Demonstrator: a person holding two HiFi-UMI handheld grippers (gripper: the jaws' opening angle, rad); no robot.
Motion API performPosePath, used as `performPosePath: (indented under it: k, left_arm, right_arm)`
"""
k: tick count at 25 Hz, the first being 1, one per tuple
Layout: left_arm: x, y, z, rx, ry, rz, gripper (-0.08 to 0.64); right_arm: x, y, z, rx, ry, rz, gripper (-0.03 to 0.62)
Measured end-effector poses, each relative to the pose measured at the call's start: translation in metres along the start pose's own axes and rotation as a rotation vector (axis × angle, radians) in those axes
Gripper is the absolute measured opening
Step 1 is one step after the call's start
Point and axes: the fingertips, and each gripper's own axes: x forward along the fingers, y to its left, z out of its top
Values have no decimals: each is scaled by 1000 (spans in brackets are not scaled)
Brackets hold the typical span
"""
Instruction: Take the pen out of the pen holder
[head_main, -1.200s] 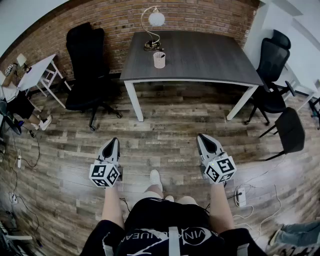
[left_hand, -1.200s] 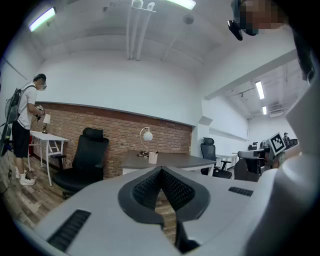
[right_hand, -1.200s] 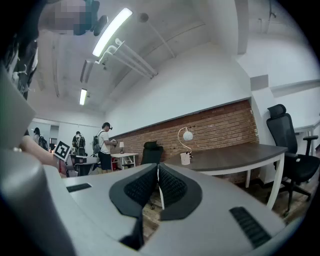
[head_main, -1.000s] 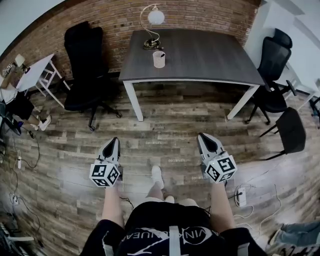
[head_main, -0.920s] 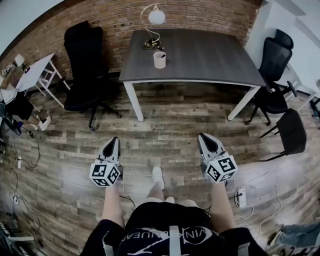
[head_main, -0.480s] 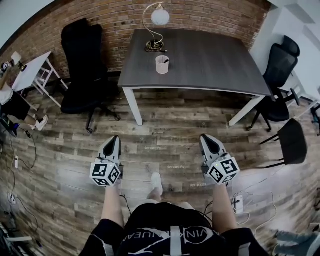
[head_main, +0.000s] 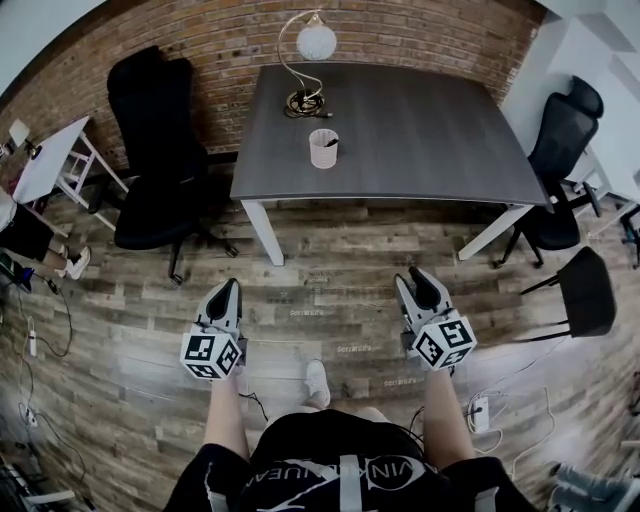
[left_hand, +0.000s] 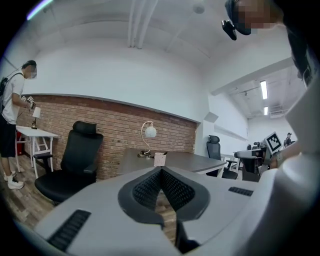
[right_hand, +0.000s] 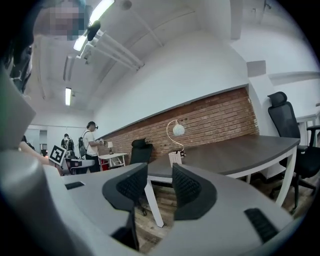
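Observation:
A white mesh pen holder (head_main: 323, 148) stands on the dark grey table (head_main: 420, 130) near its left side, with a dark pen (head_main: 333, 142) sticking out of it. Both grippers hang over the wooden floor, well short of the table. My left gripper (head_main: 230, 286) is shut, its tips touching and nothing between them (left_hand: 160, 171). The jaws of my right gripper (head_main: 414, 277) are opening, with a bare gap between them (right_hand: 160, 171). Far ahead of each gripper, the pen holder (left_hand: 160, 159) (right_hand: 175, 159) shows small.
A curved lamp (head_main: 314, 42) stands on the table behind the holder. A black office chair (head_main: 150, 130) sits left of the table and two more chairs (head_main: 565, 130) (head_main: 585, 290) to its right. A white desk (head_main: 45, 160) is at far left. A power strip (head_main: 478, 410) lies on the floor.
The view has closed in on the table, which now looks larger and nearer. Both grippers came forward with it. The right gripper's tips have parted; the left stays shut.

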Motion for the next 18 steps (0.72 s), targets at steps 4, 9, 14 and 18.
performPosePath:
  k: [4, 9, 14, 18]
  left_arm:
    - [28, 17, 7, -4, 2, -15, 12]
    - [62, 38, 11, -2, 7, -37, 12]
    - [89, 56, 14, 1, 11, -51, 12]
    - [103, 64, 10, -4, 15, -54, 12]
  right_arm:
    - [27, -8, 5, 20, -3, -14, 172]
    - [59, -18, 7, 38, -11, -39, 192]
    - [84, -26, 8, 43, -26, -62, 192]
    - [100, -33, 6, 53, -31, -67, 192]
